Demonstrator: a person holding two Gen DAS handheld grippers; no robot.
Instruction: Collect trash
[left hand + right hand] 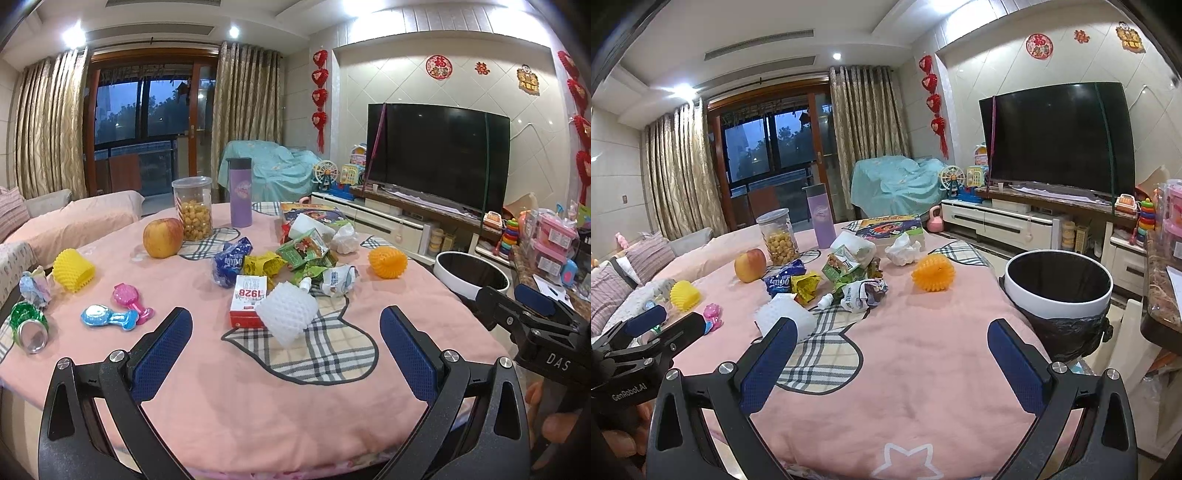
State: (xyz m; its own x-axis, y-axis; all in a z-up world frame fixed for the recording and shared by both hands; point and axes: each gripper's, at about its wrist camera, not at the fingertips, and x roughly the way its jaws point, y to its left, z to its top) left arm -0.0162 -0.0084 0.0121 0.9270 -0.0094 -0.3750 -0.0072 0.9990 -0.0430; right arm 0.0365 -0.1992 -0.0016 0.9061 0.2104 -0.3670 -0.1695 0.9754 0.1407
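1. Far left on my pink table cover (295, 387): crushed green can (27, 326) at the edge, yellow foam net (73, 270) behind it, two shiny foil wrappers, blue (107, 316) and pink (130, 298), lying just beside each other.
2. Left gripper (286, 343): jaws spread wide, holding nothing, hovering over the cloth near the table's front edge.
3. White foam net (287, 314) sits between its fingers' line of sight, touching the red-white 1928 box (248, 300).
4. Behind those, the trash heap (295, 258): blue snack bag, yellow wrapper, green packets, crumpled white tissue, all piled touching.
5. Apple (162, 237), snack jar (192, 208), purple tumbler (240, 192) stand farther back, left of the heap.
6. Orange foam net (932, 272) lies alone, right of the heap.
7. Right gripper (892, 358): also wide open, empty, above bare cloth.
8. Trash bin (1058, 308), white rim, black liner, sits just off the table's right edge.
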